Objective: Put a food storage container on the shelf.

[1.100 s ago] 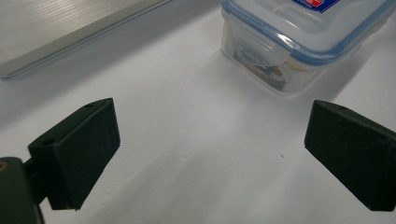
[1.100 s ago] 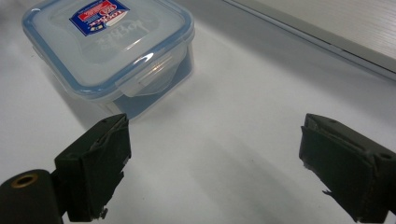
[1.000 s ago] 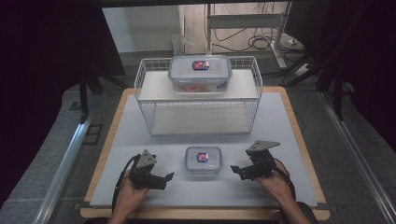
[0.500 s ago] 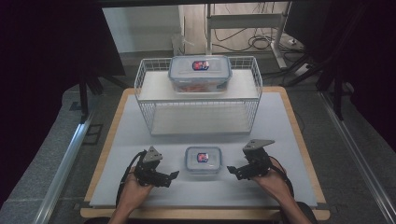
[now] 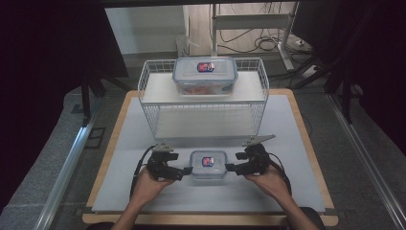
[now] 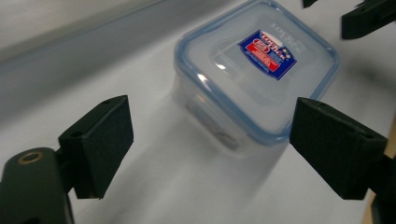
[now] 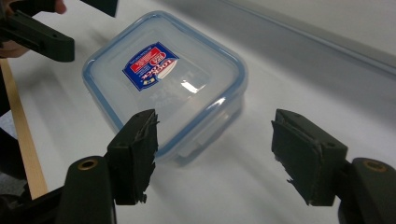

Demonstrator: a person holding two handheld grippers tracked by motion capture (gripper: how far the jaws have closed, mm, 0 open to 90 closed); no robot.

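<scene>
Now the small container is flanked closely on both sides, where a second ago the two tongs were held well out from it. The left tongs have been brought in toward its left wall and the right tongs toward its right wall, and both pairs of jaws have just been closing, the right pair more markedly. Nothing is gripped yet: in the left gripper view the left tongs are seen spread fairly wide, with the container's near corner ahead of the pads and untouched; in the right gripper view the right tongs are seen partly narrowed, one pad just beside the blue-rimmed lid, whether touching cannot be told.

The container itself is unmoved, lid on, resting on the tabletop near its front edge, in front of the white wire basket, upon which a larger container is set.

The approach is judged to be nearly over; a two-sided grasp or an unclipping of the lid's side latches appears to be in preparation.
</scene>
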